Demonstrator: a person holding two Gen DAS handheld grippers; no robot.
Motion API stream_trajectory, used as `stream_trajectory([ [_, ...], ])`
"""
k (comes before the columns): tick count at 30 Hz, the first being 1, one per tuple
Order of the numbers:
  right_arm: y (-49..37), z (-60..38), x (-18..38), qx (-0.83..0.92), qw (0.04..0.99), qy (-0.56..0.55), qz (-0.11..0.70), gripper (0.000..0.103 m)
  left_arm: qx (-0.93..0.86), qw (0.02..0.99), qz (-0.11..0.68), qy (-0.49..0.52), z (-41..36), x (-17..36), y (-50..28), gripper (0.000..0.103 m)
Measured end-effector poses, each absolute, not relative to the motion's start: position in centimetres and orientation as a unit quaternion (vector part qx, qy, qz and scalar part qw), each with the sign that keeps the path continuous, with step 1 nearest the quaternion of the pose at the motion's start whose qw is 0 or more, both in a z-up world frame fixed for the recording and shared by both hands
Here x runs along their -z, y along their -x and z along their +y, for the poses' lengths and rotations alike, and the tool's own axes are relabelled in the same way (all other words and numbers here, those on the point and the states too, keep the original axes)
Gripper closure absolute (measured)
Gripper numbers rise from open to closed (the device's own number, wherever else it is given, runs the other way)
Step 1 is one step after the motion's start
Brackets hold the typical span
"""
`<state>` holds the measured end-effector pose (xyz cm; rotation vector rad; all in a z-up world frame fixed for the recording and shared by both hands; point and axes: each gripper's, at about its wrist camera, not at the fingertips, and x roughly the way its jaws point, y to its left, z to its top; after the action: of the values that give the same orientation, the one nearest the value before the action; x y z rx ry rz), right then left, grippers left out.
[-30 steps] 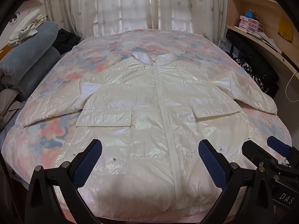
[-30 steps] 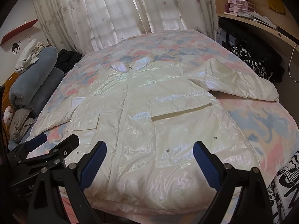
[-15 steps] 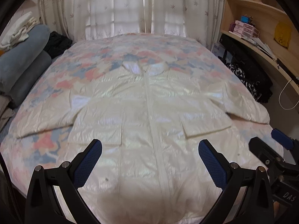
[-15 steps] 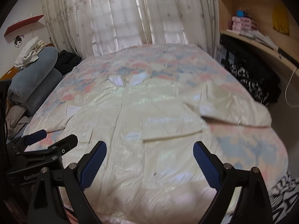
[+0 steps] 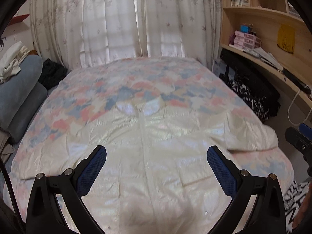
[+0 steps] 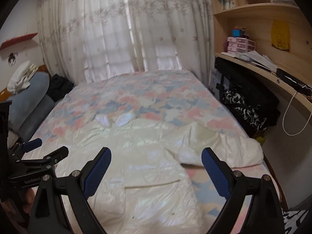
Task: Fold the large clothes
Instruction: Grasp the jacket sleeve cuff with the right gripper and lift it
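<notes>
Two grippers hovering, jaws wide apart, gripping nothing.
Left gripper [image 5: 156,167] and right gripper [image 6: 156,165] are facing the unfolded jacket [image 5: 156,146]; next, probably a sleeve [image 6: 224,148] grab.

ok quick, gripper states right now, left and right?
Left gripper: open, holding nothing, above the white jacket.
Right gripper: open, holding nothing, also above the jacket.

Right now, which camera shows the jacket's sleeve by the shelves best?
The right wrist view. There the puffy white jacket's sleeve lies whole, reaching toward the bed's edge, between the open right gripper's fingers. The left wrist view shows the same sleeve off to the side, more squashed.
</notes>
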<state>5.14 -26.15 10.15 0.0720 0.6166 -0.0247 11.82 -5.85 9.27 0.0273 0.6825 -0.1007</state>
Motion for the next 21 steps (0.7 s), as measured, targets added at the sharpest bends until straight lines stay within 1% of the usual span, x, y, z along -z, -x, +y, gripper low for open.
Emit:
stream_trajectory([
  [3, -6.2, -28.5, -10.7, 0.029, 0.954, -0.054, 0.295, 0.009, 0.063, 0.942, 0.331, -0.004, -7.2, -9.8, -13.9, 0.001],
  [7, -8.3, -32.5, -10.6, 0.042, 0.947, -0.101, 0.302, 0.009, 0.062, 0.951, 0.304, -0.001, -9.7, -10.1, -16.3, 0.001],
  [13, -12.4, -38.7, -8.9, 0.082, 0.929, -0.118, 0.341, 0.009, 0.104, 0.945, 0.309, 0.004, -14.7, -8.0, -20.9, 0.001],
  [16, -14.2, -42.7, -6.2, 0.106, 0.913, -0.149, 0.364, 0.009, 0.108, 0.943, 0.316, 0.004, -17.6, -5.5, -23.3, 0.001],
  [21, -16.2, -49.7, 1.0, 0.15, 0.865, -0.23, 0.421, 0.009, 0.104, 0.938, 0.33, -0.004, -22.0, -0.3, -26.9, 0.001],
])
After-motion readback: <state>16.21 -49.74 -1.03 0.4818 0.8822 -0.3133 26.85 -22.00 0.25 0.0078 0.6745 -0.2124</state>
